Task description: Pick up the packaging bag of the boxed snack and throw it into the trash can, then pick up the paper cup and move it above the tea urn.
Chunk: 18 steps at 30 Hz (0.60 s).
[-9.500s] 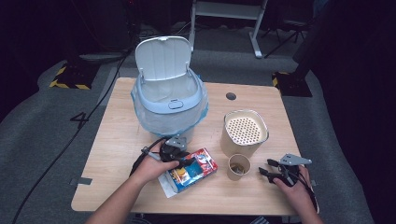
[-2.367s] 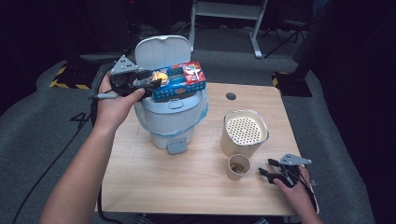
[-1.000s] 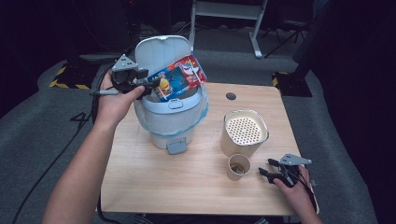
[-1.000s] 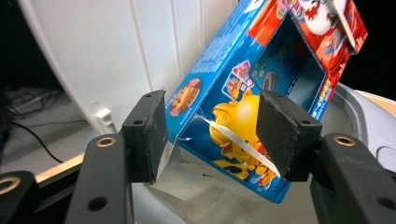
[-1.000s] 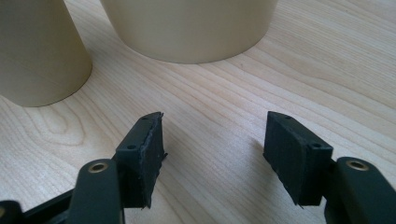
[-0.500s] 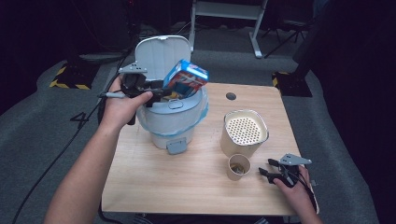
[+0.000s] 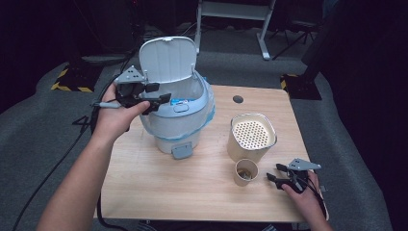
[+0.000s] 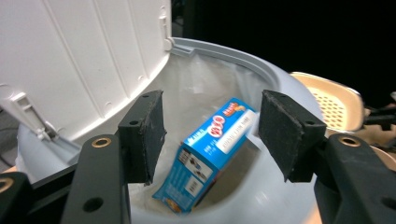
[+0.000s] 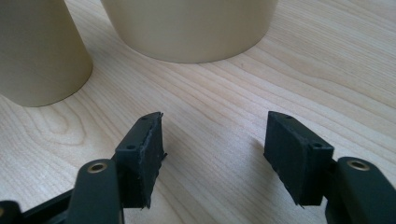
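Seen along the left gripper point(image 8: 210, 135), its two black jaws stand apart with nothing pressed between the pads; they have just been opening. Just beyond and below them the blue box point(image 8: 205, 156) lies tilted inside the lined bin point(image 8: 280, 84), one end down in the hollow and the other leaning up toward the far wall, clear of both pads. The bin's white lid point(image 8: 79, 60) stands upright close on that gripper's left. From the high view, the left gripper point(image 7: 161, 98) hovers at the bin's rim point(image 7: 204, 103). The right gripper point(image 9: 210, 154) rests low over the wooden table point(image 9: 224, 93), jaws parted and empty; ahead of it stand a small paper cup point(image 9: 37, 51) and, farther off, a larger cream container point(image 9: 187, 28).
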{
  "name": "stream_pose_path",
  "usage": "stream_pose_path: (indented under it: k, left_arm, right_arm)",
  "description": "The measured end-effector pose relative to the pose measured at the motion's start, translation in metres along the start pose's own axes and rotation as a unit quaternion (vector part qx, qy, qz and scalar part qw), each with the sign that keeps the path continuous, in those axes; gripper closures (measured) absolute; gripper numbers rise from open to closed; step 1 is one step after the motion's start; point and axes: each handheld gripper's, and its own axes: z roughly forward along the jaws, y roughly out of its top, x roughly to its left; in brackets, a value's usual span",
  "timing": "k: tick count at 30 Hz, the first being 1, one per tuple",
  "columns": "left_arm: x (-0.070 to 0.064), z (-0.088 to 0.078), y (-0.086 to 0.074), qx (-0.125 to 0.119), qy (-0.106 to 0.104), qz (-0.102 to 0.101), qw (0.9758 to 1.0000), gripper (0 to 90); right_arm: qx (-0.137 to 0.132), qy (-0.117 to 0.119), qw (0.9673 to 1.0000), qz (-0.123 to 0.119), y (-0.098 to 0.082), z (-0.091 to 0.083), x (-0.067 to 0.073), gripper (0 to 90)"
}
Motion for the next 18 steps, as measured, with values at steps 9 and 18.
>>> stream_pose_path:
  k: [9,18]
  left_arm:
    - [-0.017,-0.032,-0.017,-0.007,-0.045,0.048,0.9978,38.6]
    - [-0.034,-0.056,-0.052,-0.026,-0.083,0.050,0.9949,38.6]
  right_arm:
    - [0.000,0.005,0.9999,-0.015,0.000,-0.001,0.002,34.0]
    - [-0.006,0.031,0.9982,-0.052,0.003,-0.006,0.012,31.3]
